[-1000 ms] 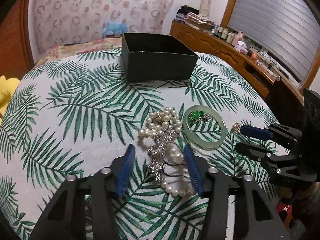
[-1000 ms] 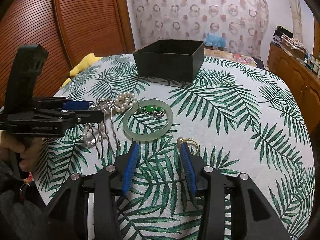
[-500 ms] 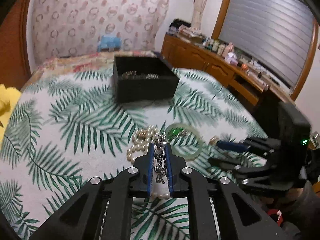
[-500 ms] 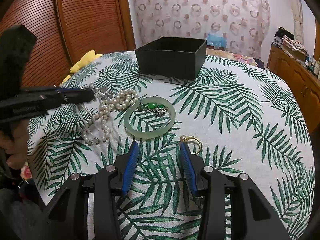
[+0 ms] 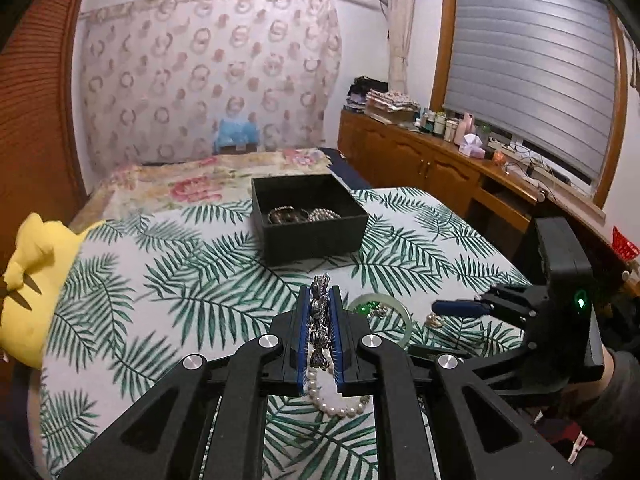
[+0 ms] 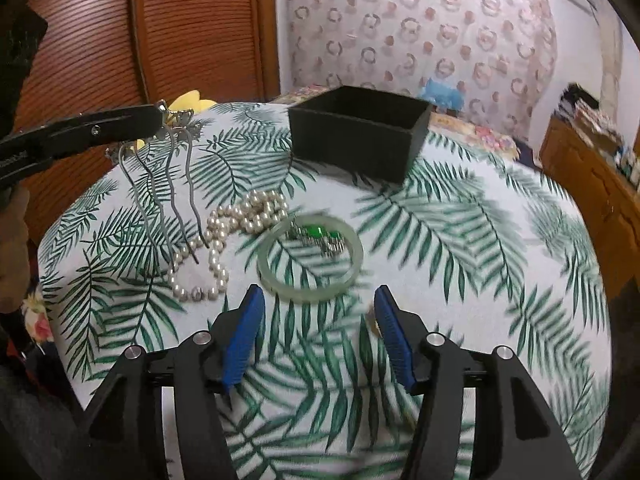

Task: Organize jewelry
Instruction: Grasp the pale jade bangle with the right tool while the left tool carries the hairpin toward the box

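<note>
My left gripper (image 5: pixel 320 300) is shut on a silver hair comb (image 5: pixel 319 320) and holds it in the air above the leaf-print table; the comb's long prongs (image 6: pixel 168 184) hang down in the right wrist view. A black box (image 5: pixel 312 220) at the far middle holds several pieces of jewelry. A pearl necklace (image 6: pixel 224 240), a green jade bangle (image 6: pixel 310 260) with a green pendant (image 6: pixel 318 234) inside it, and a small gold ring (image 5: pixel 434 321) lie on the table. My right gripper (image 6: pixel 320 324) is open just in front of the bangle.
A yellow plush toy (image 5: pixel 32 280) sits at the table's left edge. A bed (image 5: pixel 200 176) lies behind the table. A wooden cabinet (image 5: pixel 440 160) with bottles runs along the right wall.
My left gripper closed on the hair comb and lifted it off the table. My right gripper opened wider and moved nearer the bangle.
</note>
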A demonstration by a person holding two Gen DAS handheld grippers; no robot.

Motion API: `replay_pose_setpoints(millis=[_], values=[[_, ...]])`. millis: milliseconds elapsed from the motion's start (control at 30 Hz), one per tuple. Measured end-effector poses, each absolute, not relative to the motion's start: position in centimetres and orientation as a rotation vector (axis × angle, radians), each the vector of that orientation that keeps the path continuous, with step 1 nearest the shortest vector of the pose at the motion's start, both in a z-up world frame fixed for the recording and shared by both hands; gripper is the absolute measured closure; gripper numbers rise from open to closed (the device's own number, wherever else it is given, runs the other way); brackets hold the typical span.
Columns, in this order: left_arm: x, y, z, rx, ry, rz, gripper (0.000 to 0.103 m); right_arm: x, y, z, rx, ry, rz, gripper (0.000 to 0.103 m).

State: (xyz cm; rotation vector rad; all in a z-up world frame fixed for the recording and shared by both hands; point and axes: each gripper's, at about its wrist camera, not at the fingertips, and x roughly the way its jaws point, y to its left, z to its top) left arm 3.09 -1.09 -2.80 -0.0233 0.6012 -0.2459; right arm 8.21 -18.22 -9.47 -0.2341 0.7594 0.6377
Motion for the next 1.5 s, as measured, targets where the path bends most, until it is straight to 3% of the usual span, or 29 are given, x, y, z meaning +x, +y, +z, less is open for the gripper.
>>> replay_pose_setpoints(millis=[233,367,700,767,933,1500], values=[[3.0,-0.5,-1.9,0.004,0.597,-0.225,0.095,10.3,-16.1,-9.7,-0.298,0.794,0.661,0.036],[3.1,-0.1,-1.5,0.006,0.594,-0.217,0.095,11.3,-15.5,-10.1,-0.299,0.832,0.684,0.023],[3.7,0.1,-1.6,0.017,0.592,-0.207,0.095,12.2,-14.6,-10.8,-0.376,0.844,0.660,0.023],[3.8,0.1,-1.7,0.012,0.589,-0.206,0.095,12.3,-14.7,-10.9,-0.361,0.848,0.671,0.029],[4.3,0.6,-1.9,-0.008,0.588,-0.208,0.095,12.1,-14.9,-10.8,-0.365,0.835,0.694,0.029],[7.8,1.1,-0.2,0.005,0.542,-0.201,0.095,17.6,-16.6,-4.4,-0.291,0.711,0.611,0.029]])
